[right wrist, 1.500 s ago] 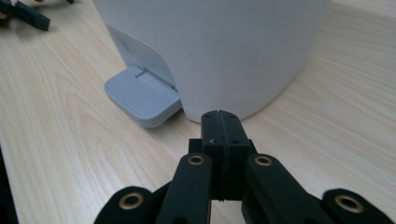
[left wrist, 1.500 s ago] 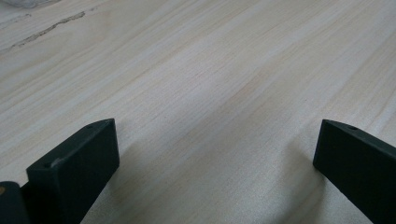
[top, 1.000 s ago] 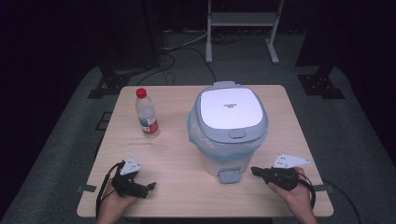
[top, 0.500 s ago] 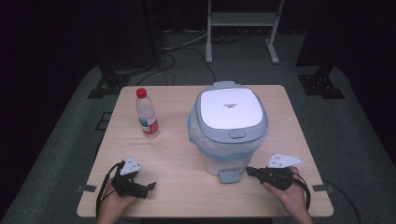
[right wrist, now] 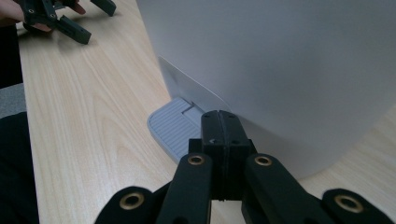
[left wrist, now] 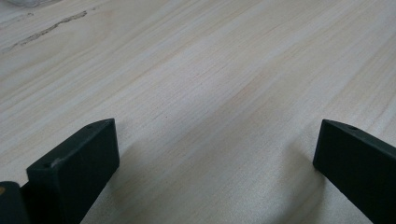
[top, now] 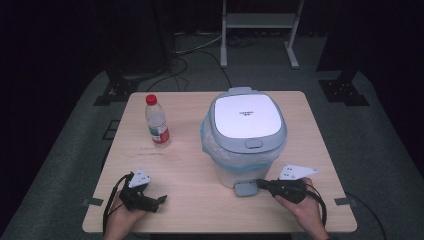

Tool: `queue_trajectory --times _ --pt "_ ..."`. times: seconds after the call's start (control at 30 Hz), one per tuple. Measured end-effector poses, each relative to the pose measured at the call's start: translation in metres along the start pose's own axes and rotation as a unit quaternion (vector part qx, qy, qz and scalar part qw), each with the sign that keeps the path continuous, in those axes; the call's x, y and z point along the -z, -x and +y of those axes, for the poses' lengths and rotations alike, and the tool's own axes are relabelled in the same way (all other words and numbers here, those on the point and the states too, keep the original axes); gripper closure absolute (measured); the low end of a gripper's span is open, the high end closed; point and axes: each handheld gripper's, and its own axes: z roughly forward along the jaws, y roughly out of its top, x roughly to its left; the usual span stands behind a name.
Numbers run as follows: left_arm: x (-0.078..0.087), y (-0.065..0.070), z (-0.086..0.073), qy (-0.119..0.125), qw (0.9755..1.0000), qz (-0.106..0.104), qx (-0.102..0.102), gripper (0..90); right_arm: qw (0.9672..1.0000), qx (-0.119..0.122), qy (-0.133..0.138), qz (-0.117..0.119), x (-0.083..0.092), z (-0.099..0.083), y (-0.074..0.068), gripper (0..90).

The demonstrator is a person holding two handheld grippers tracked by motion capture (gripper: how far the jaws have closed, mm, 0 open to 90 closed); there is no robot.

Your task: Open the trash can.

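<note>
A white pedal bin with a grey-rimmed lid and a bag liner stands mid-table. Its grey foot pedal juts out at the front; the right gripper view shows the pedal just ahead of my jaws. My right gripper lies low on the table, shut with nothing between its fingers, its tip at the pedal's right edge beside the bin wall. My left gripper rests on the table near the front left, jaws open over bare wood.
A clear water bottle with a red cap and red label stands at the table's back left. The wooden table ends close behind both hands. A metal stand and cables lie on the dark floor beyond.
My right gripper has slid left along the table toward the bin's pedal, its tip now at the pedal. The left gripper has stayed put.
</note>
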Motion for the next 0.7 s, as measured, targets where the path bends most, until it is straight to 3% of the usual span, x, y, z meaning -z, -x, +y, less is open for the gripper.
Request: queue_trajectory --times 0.7 --pt "0.0 0.0 0.0 0.0 1.0 0.001 0.001 0.0 0.9997 0.014 -0.009 0.017 -0.022 0.005 -0.011 90.0"
